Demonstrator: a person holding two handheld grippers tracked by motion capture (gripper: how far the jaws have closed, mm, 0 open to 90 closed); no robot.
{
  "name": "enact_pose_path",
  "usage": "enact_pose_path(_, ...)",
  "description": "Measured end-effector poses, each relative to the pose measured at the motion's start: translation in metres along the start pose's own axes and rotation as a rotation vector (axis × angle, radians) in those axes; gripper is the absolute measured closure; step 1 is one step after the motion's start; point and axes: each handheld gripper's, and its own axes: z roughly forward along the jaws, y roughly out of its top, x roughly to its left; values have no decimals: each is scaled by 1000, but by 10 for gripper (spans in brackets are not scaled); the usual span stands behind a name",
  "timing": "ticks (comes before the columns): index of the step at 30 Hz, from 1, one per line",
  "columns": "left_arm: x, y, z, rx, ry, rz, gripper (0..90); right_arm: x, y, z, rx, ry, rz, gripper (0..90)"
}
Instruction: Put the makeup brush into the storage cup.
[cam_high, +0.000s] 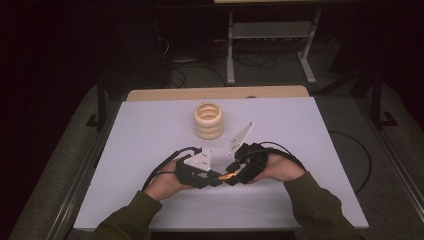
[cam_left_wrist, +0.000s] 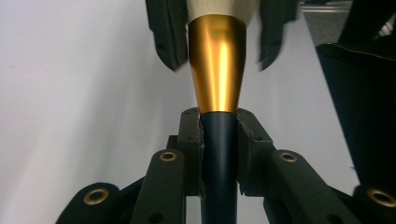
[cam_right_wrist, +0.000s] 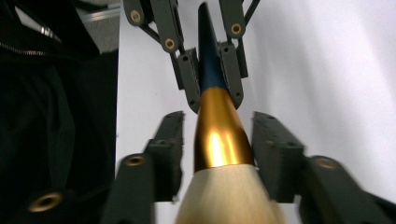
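Left gripper (cam_left_wrist: 219, 140) fingers clenched on brush (cam_left_wrist: 218, 65) dark handle, steadying it. Right gripper (cam_right_wrist: 218, 154) fingers released, flanking ferrule without contact. Ring stack (cam_high: 208, 120) at 12 o'clock on counter (cam_high: 150, 130).

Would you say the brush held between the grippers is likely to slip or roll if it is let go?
The brush probably rolls: its handle looks round and tapered. Its glossy gold collar seems slippery. The left gripper clamps the dark handle.

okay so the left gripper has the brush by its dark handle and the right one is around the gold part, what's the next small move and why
Probably draw the right gripper back off the brush. Its jaws stand apart from the gold ferrule with gaps on both sides, while the left gripper is clamped on the dark handle, so the handover looks done.
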Motion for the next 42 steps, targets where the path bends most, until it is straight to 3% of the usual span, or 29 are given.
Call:
enact_pose_path(6, 2, -4, -4, -31, 23, -52, 748, -5, -2, -14, -108, -81, 61, 268)
enact_pose_path(10, 4, -6, -6, -35, 41, -89, 748, -7, -6, -22, -187, -129, 115, 188)
enact_pose_path(15, 4, -8, -10, -42, 77, -128, 748, -5, -14, -33, -289, -198, 208, 153)
enact_pose_path(23, 4, -14, -17, -62, 152, -198, 747, -2, -28, -46, -386, -292, 267, 111)
enact_pose_path(28, 4, -16, -22, -94, 187, -242, 747, 3, -36, -46, -427, -311, 303, 99)
enact_pose_path(37, 3, -20, -27, -133, 262, -297, 747, 11, -57, -31, -460, -320, 391, 104)
enact_pose_path(42, 3, -20, -31, -160, 290, -312, 747, 12, -64, -21, -471, -292, 455, 94)
